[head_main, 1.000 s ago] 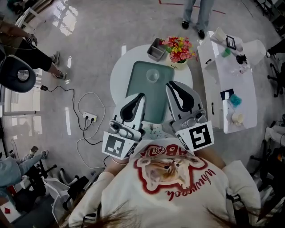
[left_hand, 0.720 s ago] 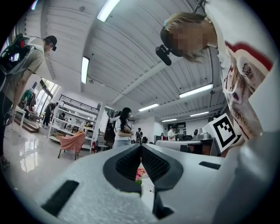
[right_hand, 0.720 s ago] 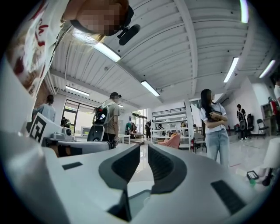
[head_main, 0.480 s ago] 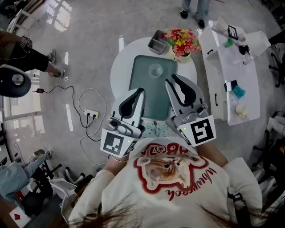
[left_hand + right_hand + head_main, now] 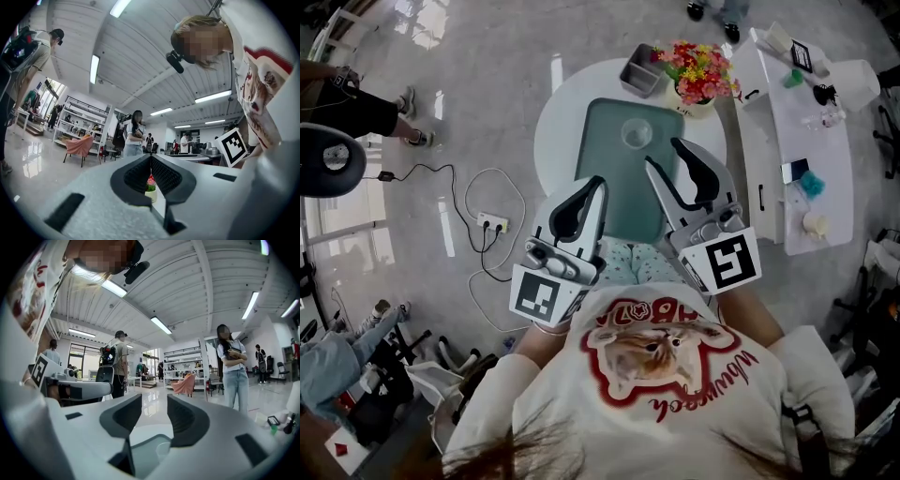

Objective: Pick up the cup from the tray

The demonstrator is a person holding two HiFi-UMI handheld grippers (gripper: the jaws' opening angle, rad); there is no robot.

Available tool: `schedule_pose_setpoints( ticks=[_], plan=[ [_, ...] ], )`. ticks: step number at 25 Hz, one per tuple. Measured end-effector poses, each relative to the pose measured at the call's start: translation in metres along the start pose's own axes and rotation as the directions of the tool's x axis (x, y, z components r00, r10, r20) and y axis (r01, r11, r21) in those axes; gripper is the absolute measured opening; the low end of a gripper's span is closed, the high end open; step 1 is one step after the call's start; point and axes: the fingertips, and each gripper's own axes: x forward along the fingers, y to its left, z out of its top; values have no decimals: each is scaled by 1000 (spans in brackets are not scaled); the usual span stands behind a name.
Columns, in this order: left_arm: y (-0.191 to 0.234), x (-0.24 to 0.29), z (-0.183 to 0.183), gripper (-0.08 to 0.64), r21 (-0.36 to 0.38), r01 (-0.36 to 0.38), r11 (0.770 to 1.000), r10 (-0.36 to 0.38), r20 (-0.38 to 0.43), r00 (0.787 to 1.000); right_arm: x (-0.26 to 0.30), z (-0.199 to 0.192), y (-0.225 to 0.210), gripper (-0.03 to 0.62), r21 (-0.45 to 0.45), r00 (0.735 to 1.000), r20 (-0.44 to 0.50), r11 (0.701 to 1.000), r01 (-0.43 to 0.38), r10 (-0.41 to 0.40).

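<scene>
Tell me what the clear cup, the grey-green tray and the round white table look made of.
Grey-green rectangular tray: matte plastic by its look, rounded corners, no glare. Clear cup: likely thin transparent plastic, possibly glass; the tray shows through it. Round white table: smooth top, laminate or painted; cannot tell which.

floor (image 5: pixel 487 84): glossy grey | round white table (image 5: pixel 558 141) | ceiling strip lights (image 5: pixel 161 325)

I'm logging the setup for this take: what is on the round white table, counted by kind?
Tray: 1
Cup: 1
Grey box: 1
Pot of flowers: 1
Total: 4
</scene>
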Motion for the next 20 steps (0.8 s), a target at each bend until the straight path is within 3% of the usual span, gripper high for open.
schedule_pose_setpoints(
  ticks=[11, 20],
  plan=[
    [2, -1, -9, 14, -10, -5, 1000, 5, -10, 1000, 5, -16, 0, 228, -2, 1000, -22, 1000, -7, 7],
    [2, -1, -14, 14, -15, -4, 1000, 4, -17, 1000, 7, -37, -1, 256, 16, 997, -72, 1000, -16, 17]
  ],
)
